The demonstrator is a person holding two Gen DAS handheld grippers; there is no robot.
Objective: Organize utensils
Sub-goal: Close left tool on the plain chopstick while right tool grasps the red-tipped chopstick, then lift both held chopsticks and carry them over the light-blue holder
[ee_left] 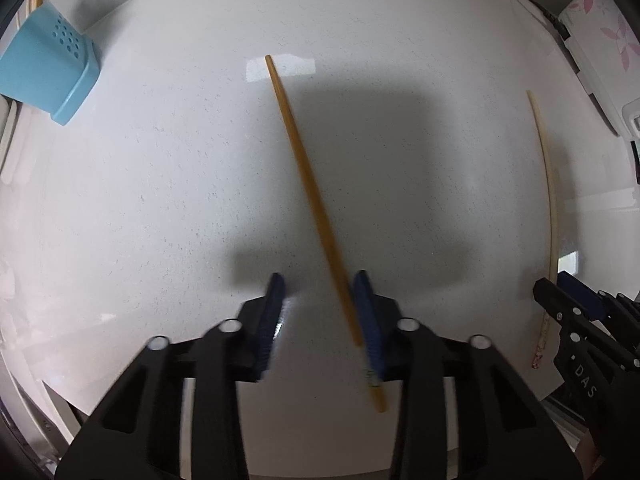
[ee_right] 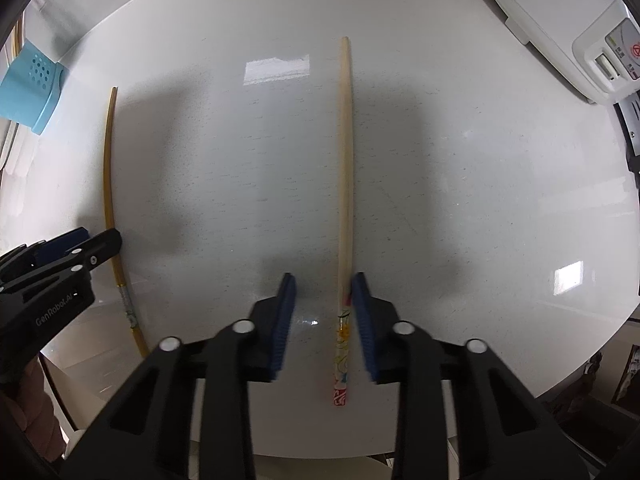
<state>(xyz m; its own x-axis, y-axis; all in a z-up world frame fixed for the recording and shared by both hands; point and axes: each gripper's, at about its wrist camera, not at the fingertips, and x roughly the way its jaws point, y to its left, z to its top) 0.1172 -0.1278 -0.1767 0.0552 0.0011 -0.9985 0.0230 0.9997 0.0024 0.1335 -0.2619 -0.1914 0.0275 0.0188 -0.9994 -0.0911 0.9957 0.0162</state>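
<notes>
Two chopsticks are laid out on the white countertop (ee_right: 460, 184), well apart from each other. The amber chopstick (ee_left: 308, 184) is seen between the spread fingers of the left gripper (ee_left: 320, 284), running diagonally, with its thick end passing right along the inner face of the right-hand blue pad (ee_left: 370, 320). Whether it's actually touching that pad can't quite be told, since the frame is a bit blurred there. The other pad is clearly apart from it.

The pale chopstick (ee_right: 345, 168), with a painted pattern on its thick end, is framed by the right gripper (ee_right: 324, 284). Its fingers are held wide too, nothing pinched. The stick lies nearly straight along the gap, closer to the right-hand pad (ee_right: 364, 320) than to the other one.

A blue perforated holder (ee_left: 48, 68) is parked at the far left edge of the counter, and a white appliance (ee_right: 560, 28) is seen at the far right.
</notes>
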